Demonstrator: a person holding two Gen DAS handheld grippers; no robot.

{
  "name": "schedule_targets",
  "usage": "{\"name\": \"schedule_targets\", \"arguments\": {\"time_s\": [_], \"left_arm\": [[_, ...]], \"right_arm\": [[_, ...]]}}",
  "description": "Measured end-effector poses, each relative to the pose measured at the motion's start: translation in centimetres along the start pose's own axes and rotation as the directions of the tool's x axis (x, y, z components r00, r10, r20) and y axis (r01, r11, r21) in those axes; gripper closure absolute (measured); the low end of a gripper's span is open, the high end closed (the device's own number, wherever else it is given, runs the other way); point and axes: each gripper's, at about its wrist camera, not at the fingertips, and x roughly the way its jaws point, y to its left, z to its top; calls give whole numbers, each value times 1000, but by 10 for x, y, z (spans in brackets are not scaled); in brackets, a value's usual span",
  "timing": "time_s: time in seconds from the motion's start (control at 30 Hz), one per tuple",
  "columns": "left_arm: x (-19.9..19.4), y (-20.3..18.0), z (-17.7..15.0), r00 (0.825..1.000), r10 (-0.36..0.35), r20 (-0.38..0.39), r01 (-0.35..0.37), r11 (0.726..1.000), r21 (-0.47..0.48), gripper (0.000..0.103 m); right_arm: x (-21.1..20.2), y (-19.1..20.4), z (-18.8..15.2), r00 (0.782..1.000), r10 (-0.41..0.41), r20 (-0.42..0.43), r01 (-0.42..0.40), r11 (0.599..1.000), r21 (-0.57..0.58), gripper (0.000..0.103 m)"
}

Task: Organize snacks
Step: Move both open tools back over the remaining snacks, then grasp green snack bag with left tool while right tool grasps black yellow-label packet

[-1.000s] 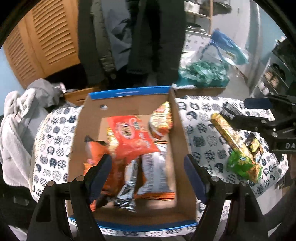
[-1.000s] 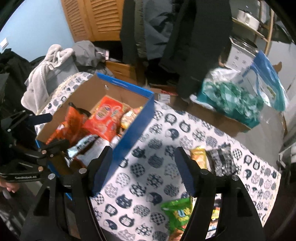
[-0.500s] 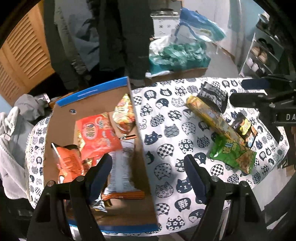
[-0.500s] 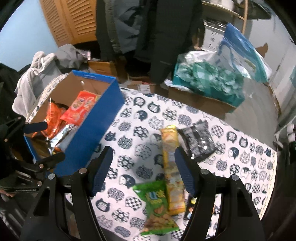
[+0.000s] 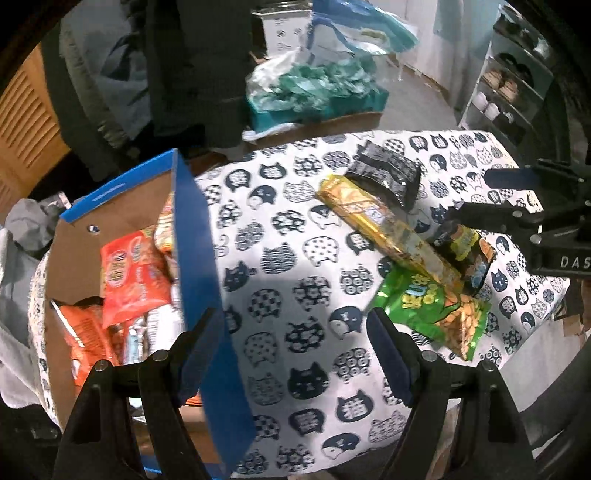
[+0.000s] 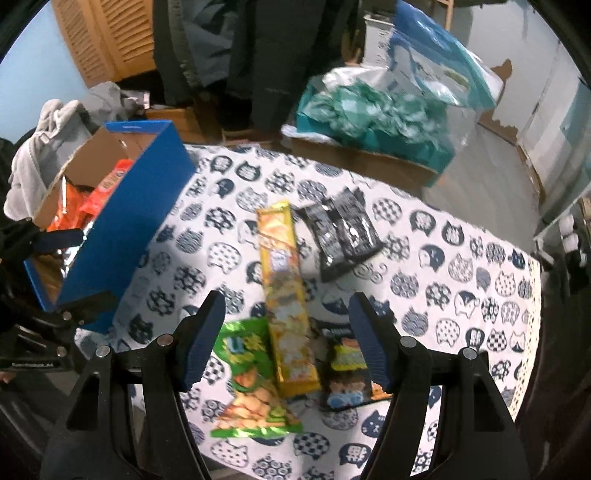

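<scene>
Your left gripper [image 5: 295,354] was spread wide and empty above the cat-print tablecloth [image 5: 295,258], just beside the blue cardboard box [image 5: 195,258] holding red and orange snack packets [image 5: 129,277]. Your right gripper [image 6: 286,343] was also released, holding nothing, over the long yellow pack [image 6: 284,295]. That pack lay between the green bag [image 6: 251,380] and a dark packet [image 6: 347,373], with black pouches [image 6: 341,232] beyond.

Beyond your surface [image 6: 461,236] with its cat-print cloth, you have dark coats [image 6: 266,55] hanging, a grey garment [image 6: 55,122] heaped left, louvered wooden doors [image 6: 107,33], and a teal-filled plastic bag [image 6: 376,107] on a cardboard box [image 6: 362,162].
</scene>
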Motion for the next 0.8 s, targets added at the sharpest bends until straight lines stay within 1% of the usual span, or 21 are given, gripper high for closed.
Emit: {"name": "schedule_targets", "arguments": {"time_s": [0.23, 0.37, 0.5, 0.57, 0.7, 0.8], "left_arm": [[18, -30, 2, 999, -18, -44, 20, 999, 45, 22], [25, -36, 2, 998, -28, -62, 31, 999, 38, 22], [32, -42, 3, 997, -23, -80, 26, 999, 43, 22], [35, -43, 3, 996, -17, -86, 21, 999, 45, 22], [38, -45, 3, 995, -28, -98, 32, 999, 37, 22], [37, -45, 2, 995, -28, -97, 32, 999, 35, 22]], "right_arm": [[15, -24, -22, 999, -21, -42, 22, 999, 32, 33], [22, -34, -33, 997, -28, -66, 31, 998, 45, 33], [30, -39, -46, 995, -38, -97, 43, 998, 44, 33], [37, -40, -54, 992, -36, -123, 42, 998, 44, 33], [48, -32, -67, 984, -32, -173, 35, 999, 19, 33], [53, -21, -72, 982, -17, -187, 18, 1000, 3, 33]]}}
